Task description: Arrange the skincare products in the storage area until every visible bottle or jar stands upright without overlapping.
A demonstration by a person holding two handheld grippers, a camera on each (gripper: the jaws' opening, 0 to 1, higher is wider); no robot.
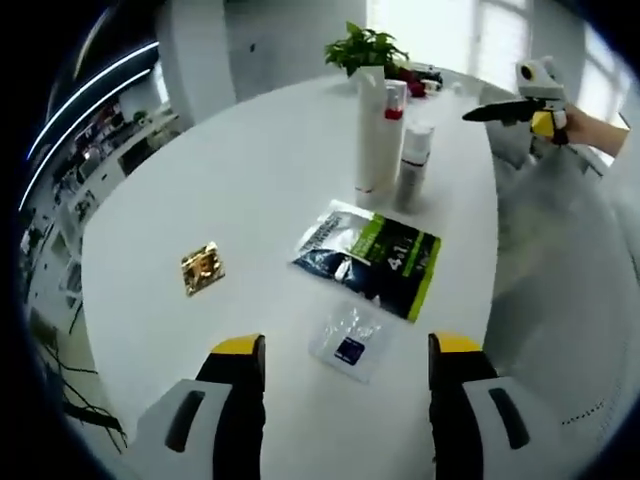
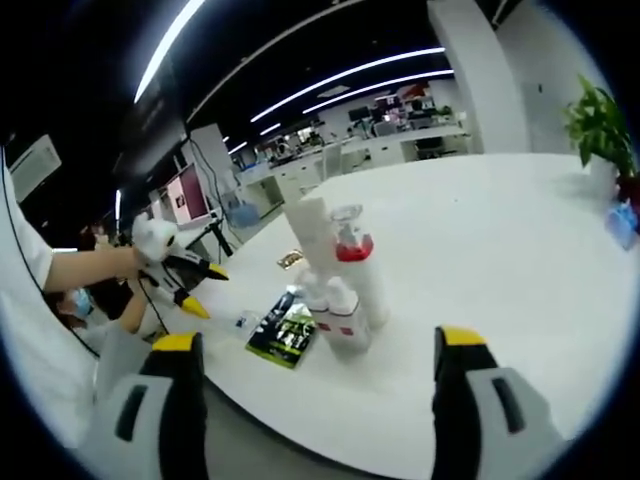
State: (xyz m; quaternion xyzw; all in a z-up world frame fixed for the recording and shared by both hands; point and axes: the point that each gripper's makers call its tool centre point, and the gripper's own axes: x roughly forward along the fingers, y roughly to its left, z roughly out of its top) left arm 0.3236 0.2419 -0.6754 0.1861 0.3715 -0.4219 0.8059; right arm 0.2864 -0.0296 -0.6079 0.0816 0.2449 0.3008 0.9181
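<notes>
Smooth, semi-matt white bench (image 1: 220, 190); glossy printed foil pouch (image 1: 368, 258), centre; crinkled gold foil sachet (image 1: 201, 267), left; clear plastic packet (image 1: 348, 340), lower centre; matt white plastic tube (image 1: 371, 130) and bottles (image 2: 340, 312).

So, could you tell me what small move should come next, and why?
Probably bring the open right gripper forward to the bottles, since both grippers are open and hold nothing. The bottles already stand upright close together, so check whether any overlap. The left gripper hangs over the flat sachets, apart from them.
</notes>
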